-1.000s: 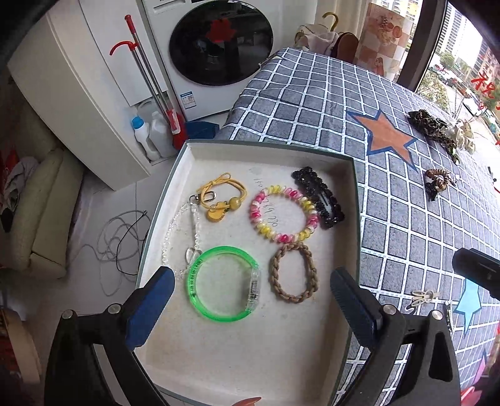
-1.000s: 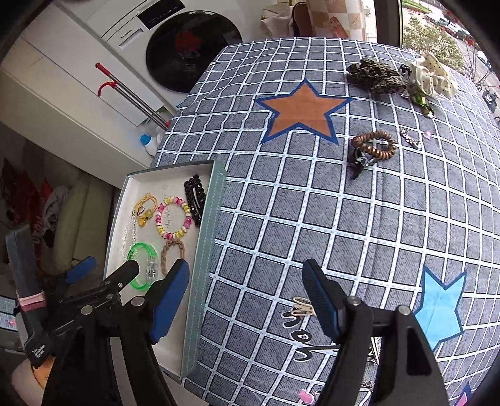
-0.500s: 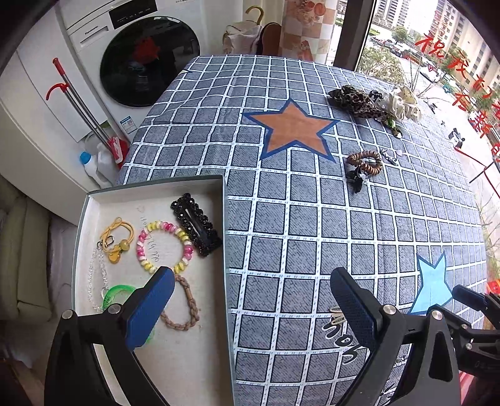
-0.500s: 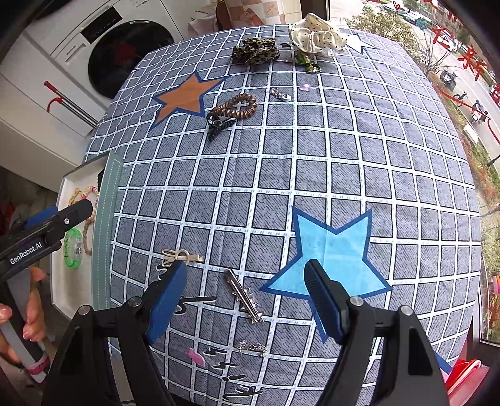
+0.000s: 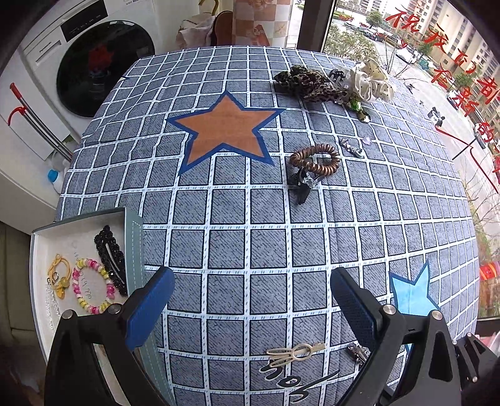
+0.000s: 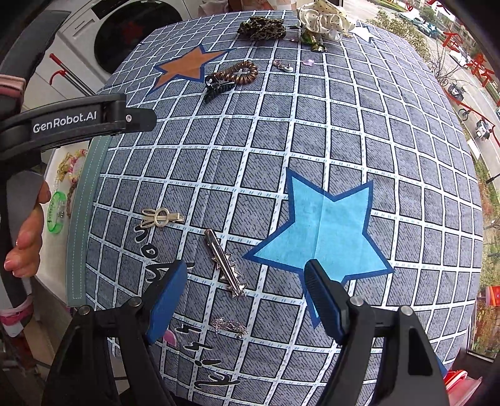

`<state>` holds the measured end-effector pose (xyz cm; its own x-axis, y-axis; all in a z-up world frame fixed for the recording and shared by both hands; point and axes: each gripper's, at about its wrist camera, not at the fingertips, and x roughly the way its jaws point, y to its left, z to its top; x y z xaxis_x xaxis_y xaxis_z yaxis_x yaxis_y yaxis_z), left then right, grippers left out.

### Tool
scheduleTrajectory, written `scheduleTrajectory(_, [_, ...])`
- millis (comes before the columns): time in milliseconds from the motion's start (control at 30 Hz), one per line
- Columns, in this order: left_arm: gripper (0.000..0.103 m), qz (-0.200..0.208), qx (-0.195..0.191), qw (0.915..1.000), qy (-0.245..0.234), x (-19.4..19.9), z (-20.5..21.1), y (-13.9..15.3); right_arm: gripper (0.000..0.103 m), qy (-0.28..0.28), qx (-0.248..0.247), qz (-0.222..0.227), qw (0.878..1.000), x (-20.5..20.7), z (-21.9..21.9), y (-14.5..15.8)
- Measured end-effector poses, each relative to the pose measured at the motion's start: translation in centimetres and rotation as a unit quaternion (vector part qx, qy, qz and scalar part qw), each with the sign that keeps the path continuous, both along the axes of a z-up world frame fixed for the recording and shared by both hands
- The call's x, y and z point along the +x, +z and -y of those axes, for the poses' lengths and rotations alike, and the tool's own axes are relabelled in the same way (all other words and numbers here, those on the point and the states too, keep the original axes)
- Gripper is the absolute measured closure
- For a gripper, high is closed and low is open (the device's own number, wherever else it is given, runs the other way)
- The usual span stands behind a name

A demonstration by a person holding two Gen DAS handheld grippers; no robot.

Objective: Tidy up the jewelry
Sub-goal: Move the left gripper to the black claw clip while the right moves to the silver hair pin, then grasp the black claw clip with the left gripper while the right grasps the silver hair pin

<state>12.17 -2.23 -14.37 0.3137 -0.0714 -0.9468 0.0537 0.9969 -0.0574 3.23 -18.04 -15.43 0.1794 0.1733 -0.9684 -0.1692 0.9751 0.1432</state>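
Both claws swing away from the jewelry tray [image 5: 134,246] onto the desk [image 5: 268,218]. Left claw [image 5: 250,303] and right claw [image 6: 247,290] hang released, empty. Beside the tray lie a cream hairpin [image 6: 161,217] and a spiked silver clip [image 6: 225,264], likely the next pick.

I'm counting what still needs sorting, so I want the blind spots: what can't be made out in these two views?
- Tray, left wrist view: its near part is hidden behind the left tool.
- Silver clip, left wrist view: half covered by that tool's finger.
- Pink piece, right wrist view: mostly behind the right tool; type unclear.
- Small pieces near the white scrunchie, right wrist view: too small to identify.
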Motion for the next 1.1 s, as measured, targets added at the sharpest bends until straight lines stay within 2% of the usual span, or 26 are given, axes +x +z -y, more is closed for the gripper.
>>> scheduleTrajectory(200, [0.0, -0.001, -0.005, 1.0, -0.004, 2.1, 1.7, -1.2, 0.027, 0.021, -0.01, 0.002, 1.0, -0.1, -1.0, -1.2])
scheduleTrajectory(433, [0.0, 0.009, -0.01, 0.9999, -0.01, 4.8, 3.3, -2.1, 0.042, 0.034, -0.026, 0.008, 0.999, -0.5, -1.7, -2.7])
scheduleTrajectory(500, [0.01, 0.009, -0.007, 0.9999, -0.013, 5.6, 3.7, -2.5, 0.044, 0.036, -0.031, 0.012, 0.999, -0.7, -2.0, -3.1])
scheduleTrajectory(533, [0.012, 0.003, -0.006, 0.9999, -0.014, 6.0, 3.9, -2.9, 0.046, 0.04, -0.034, 0.017, 0.998, -0.9, -2.3, -3.1])
scheduleTrajectory(633, [0.012, 0.0, -0.005, 0.9999, -0.014, 6.8, 4.3, -3.6, 0.049, 0.048, -0.047, 0.028, 0.997, -1.2, -3.6, -3.6])
scheduleTrajectory(733, [0.02, 0.0, -0.001, 0.9998, -0.02, 7.4, 4.9, -4.1, 0.054, 0.063, -0.065, 0.039, 0.995, -1.0, -5.0, -4.0])
scheduleTrajectory(800, [0.021, 0.001, 0.001, 0.9997, -0.024, 7.6, 5.2, -4.3, 0.06, 0.073, -0.072, 0.046, 0.994, -1.1, -5.7, -4.1])
scheduleTrajectory(867, [0.038, -0.001, 0.005, 0.9995, -0.03, 8.0, 5.6, -4.5, 0.076, 0.081, -0.072, 0.05, 0.993, -1.2, -6.6, -4.1])
scheduleTrajectory(933, [0.039, -0.002, 0.009, 0.9995, -0.031, 8.2, 5.8, -4.7, 0.085, 0.084, -0.071, 0.05, 0.993, -1.2, -7.6, -4.0])
scheduleTrajectory(1000, [0.044, 0.0, 0.011, 0.9995, -0.031, 8.2, 5.8, -4.7, 0.087, 0.082, -0.065, 0.046, 0.993, -1.1, -8.4, -3.7])
scheduleTrajectory(1033, [0.049, 0.001, 0.011, 0.9995, -0.031, 8.3, 5.7, -4.7, 0.091, 0.08, -0.063, 0.045, 0.994, -1.1, -8.6, -3.7])
scheduleTrajectory(1067, [0.059, 0.003, 0.01, 0.9995, -0.031, 8.3, 5.8, -4.6, 0.092, 0.078, -0.061, 0.044, 0.994, -1.0, -8.6, -3.7])
scheduleTrajectory(1100, [0.063, 0.004, 0.009, 0.9994, -0.032, 8.4, 5.8, -4.5, 0.092, 0.076, -0.056, 0.042, 0.995, -0.7, -8.5, -3.6])
